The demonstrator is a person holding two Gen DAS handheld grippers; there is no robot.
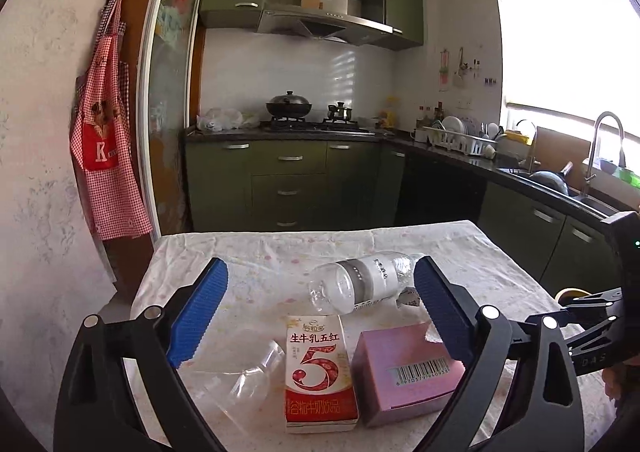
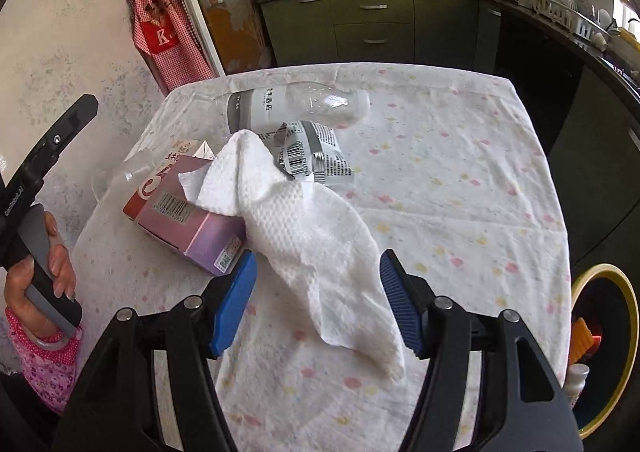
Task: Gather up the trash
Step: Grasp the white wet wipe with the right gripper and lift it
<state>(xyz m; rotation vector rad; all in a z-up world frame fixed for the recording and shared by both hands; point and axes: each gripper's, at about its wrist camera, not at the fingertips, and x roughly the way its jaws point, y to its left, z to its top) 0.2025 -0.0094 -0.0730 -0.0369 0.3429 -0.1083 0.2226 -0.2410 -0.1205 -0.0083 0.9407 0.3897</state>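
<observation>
White paper towel (image 2: 316,248) lies draped off the purple box (image 2: 192,219), its tail between my right gripper's (image 2: 318,306) wide-open, empty jaws. My left gripper (image 1: 320,316), also spread empty, frames that box, the milk carton (image 1: 320,372) beside it, and the clear bottle (image 1: 360,286) beyond.

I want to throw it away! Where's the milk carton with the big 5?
In the left wrist view, the milk carton lies flat on the table, between a clear plastic cup and a purple box.
</observation>
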